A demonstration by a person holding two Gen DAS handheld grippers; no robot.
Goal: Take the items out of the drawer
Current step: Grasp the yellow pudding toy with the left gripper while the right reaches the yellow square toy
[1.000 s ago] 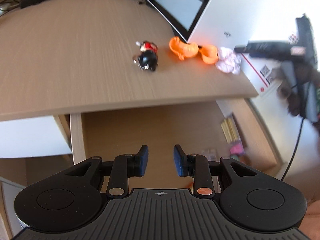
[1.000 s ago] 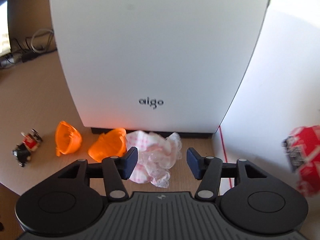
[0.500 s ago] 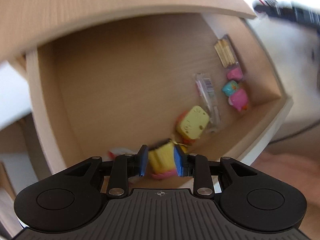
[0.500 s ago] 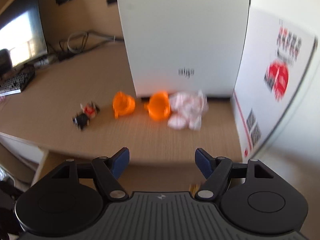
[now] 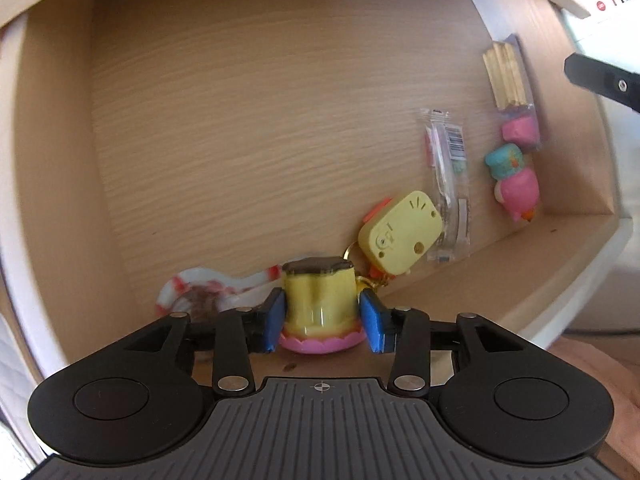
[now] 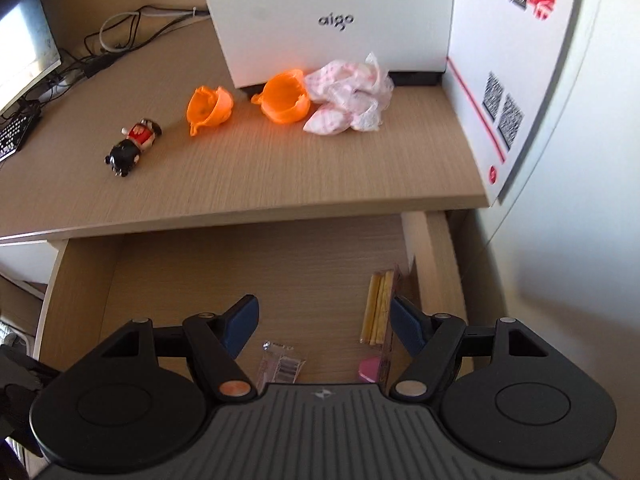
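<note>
The open wooden drawer [image 5: 60, 160] fills the left wrist view. A yellow pudding toy [image 5: 320, 296] with a brown top and pink base stands near its front. My left gripper [image 5: 322, 322] points steeply down around it. Its jaws are opening, with the toy between the blue pads, which sit right beside its sides. My right gripper [image 6: 322, 322] hangs open over the drawer's right part with nothing between its fingers. Under it lie a packet of yellow sticks [image 6: 378, 304] and a clear sachet [image 6: 280, 364].
The drawer also holds a yellow tag keychain [image 5: 400, 236], pink and teal toys [image 5: 516, 184] and a white-red piece [image 5: 200, 292]. On the desk top [image 6: 280, 184] lie two orange shell halves [image 6: 210, 106], a crumpled wrapper [image 6: 348, 96] and a small black-red figure [image 6: 132, 146]. A white box [image 6: 332, 12] stands behind.
My left gripper tipped down from the desk view into the drawer and its jaws widened around the pudding toy. My right gripper drew back from the wrapper, opened wider and now looks over the drawer.
</note>
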